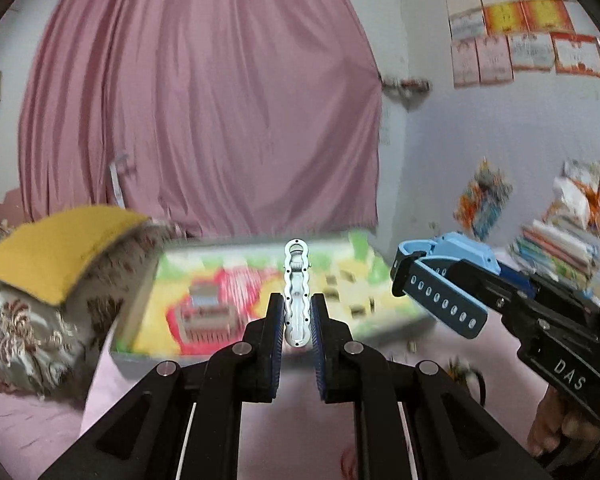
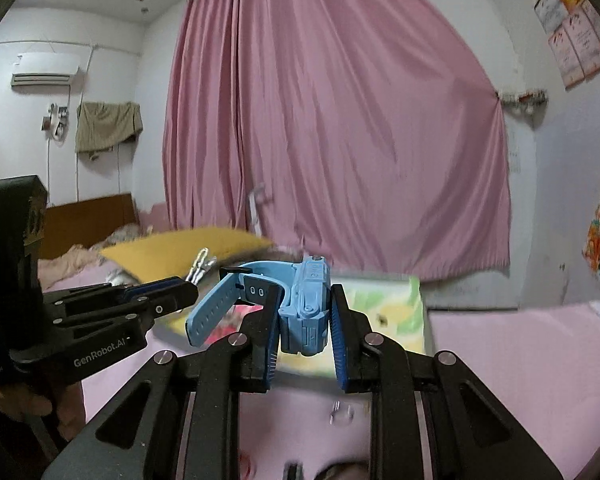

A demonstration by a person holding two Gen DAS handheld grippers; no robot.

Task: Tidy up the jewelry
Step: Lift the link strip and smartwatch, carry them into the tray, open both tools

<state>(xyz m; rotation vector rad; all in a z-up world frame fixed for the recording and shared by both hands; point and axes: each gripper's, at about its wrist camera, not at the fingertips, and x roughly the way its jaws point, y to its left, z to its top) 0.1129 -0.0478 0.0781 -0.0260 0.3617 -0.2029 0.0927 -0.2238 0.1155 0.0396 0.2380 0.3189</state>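
Observation:
A white wavy hair clip (image 1: 297,280) stands upright between the pads of my left gripper (image 1: 296,300), which is shut on its lower half. In the right wrist view the same clip (image 2: 200,264) sticks out past the left gripper (image 2: 190,286) at the left. My right gripper (image 2: 305,292) is shut on the body of a light blue wristwatch (image 2: 306,308), and its strap hangs off to the left. From the left wrist view the watch (image 1: 460,246) and the right gripper (image 1: 398,280) sit to the right, level with the clip. Both grippers are held above the bed.
A colourful flat box (image 1: 228,304) lies on the pink bed sheet (image 2: 520,344) below both grippers. A yellow pillow (image 1: 60,256) rests on a patterned cushion (image 1: 16,332) at the left. Books (image 1: 560,248) are stacked at the right. A pink curtain (image 2: 340,120) hangs behind.

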